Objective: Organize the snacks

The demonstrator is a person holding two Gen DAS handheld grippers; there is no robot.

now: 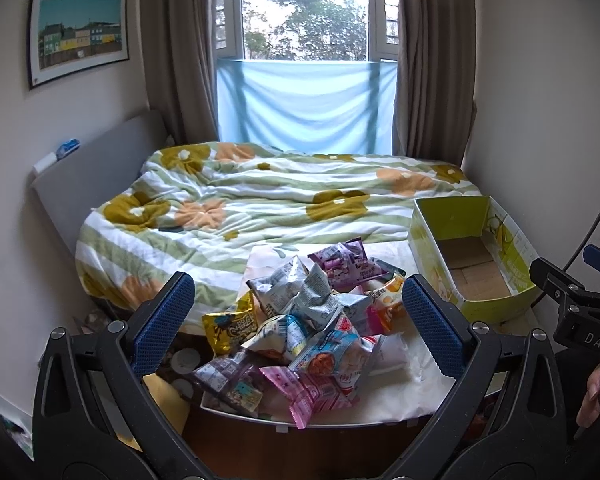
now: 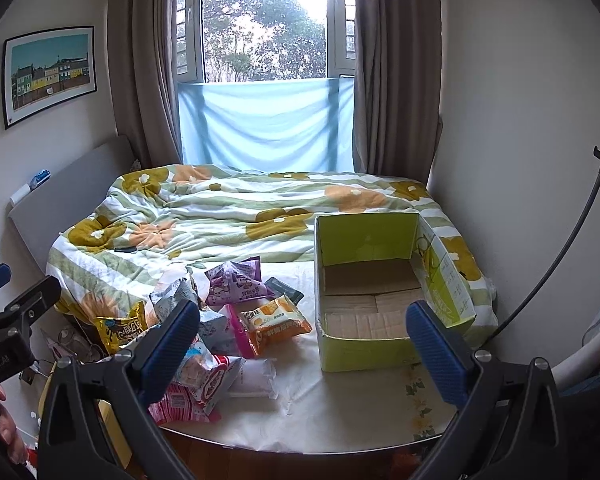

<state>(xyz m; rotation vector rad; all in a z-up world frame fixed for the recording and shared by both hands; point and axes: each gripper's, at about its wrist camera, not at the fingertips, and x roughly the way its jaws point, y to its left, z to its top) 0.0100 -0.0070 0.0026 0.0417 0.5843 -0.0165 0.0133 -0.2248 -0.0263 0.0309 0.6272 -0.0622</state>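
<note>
From the left wrist view, the left gripper (image 1: 298, 316) hangs with its two blue-padded jaws spread wide and nothing between them, above a heap of snack packets (image 1: 300, 328) at the near edge of the white-covered table (image 1: 404, 400). About a dozen packets can be made out (the pile overlaps too much for an exact count): one yellow packet (image 1: 230, 328), one purple packet (image 1: 342, 264), one pink packet (image 1: 312, 392), one orange packet (image 1: 388, 300) and several silver-grey ones. One green cardboard box (image 1: 440, 236), open-topped and empty, stands at the far right corner, apart from the heap. Part of the right gripper (image 1: 572, 300) shows at the right edge. From the right wrist view, the right gripper (image 2: 302, 338) is likewise opened wide and empty, its jaws framing the box (image 2: 364, 240) on the right and the packets (image 2: 236, 320) on the left. One flowered quilt (image 2: 220, 208) covers the bed behind, and one framed picture (image 2: 50, 74) hangs on the wall.
</note>
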